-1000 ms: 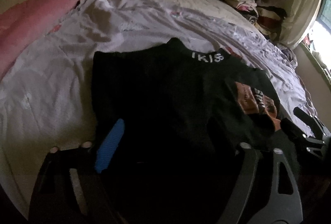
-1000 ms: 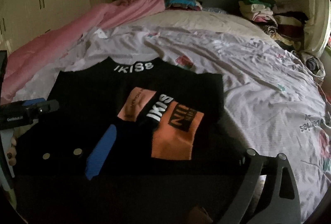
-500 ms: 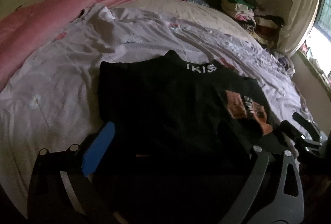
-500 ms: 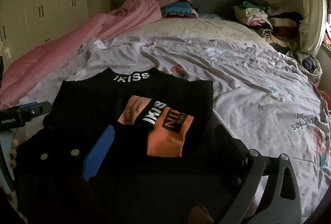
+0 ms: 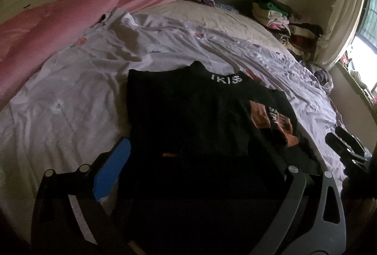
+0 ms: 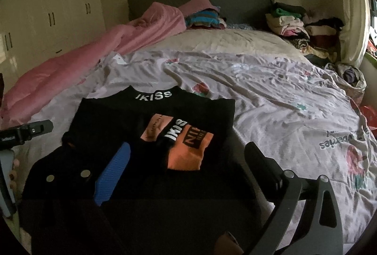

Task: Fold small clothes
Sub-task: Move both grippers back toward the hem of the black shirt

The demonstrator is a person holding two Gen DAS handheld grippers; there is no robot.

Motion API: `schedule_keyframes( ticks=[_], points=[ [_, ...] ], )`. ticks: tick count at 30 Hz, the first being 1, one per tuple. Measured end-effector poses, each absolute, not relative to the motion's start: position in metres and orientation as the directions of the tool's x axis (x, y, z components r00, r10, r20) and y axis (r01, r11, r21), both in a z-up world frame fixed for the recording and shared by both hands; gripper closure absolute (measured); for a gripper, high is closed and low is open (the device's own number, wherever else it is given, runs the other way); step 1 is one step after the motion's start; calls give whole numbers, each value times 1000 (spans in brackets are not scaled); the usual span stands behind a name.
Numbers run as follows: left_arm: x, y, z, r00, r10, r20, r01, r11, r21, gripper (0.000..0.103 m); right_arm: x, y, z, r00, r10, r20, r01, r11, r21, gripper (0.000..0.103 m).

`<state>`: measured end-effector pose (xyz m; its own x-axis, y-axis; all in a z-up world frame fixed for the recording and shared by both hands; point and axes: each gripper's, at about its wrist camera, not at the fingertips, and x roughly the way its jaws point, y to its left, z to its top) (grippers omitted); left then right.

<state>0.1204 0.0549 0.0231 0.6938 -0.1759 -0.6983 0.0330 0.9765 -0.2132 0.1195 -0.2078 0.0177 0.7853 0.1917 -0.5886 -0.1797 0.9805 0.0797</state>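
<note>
A black top (image 5: 188,118) with a white "IKISS" collar lies flat on the bed, its orange-patched sleeve (image 6: 186,144) folded across the body. It also shows in the right wrist view (image 6: 113,118). My left gripper (image 5: 188,174) is open over the near hem, its blue pad (image 5: 113,170) at the garment's left edge. My right gripper (image 6: 188,165) is open over the lower right part, with its blue pad (image 6: 113,172) on the black cloth and its other finger (image 6: 264,163) off the cloth's right edge.
The garment rests on a wrinkled pale printed sheet (image 6: 282,101). A pink blanket (image 5: 47,28) lies along the left. Piles of clothes (image 6: 301,26) sit at the far right by the headboard (image 6: 212,0). A wardrobe (image 6: 47,7) stands on the left.
Both grippers have drawn back toward me and risen from the garment. The black top has stayed flat with the sleeve folded in.
</note>
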Motion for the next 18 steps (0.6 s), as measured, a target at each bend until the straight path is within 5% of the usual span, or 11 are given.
schedule_keyframes(
  ticks=[18],
  points=[
    [68, 66, 19, 662, -70, -746, 0, 996, -93, 10, 59, -229, 20, 775, 151, -613, -178, 984, 17, 6]
  ],
)
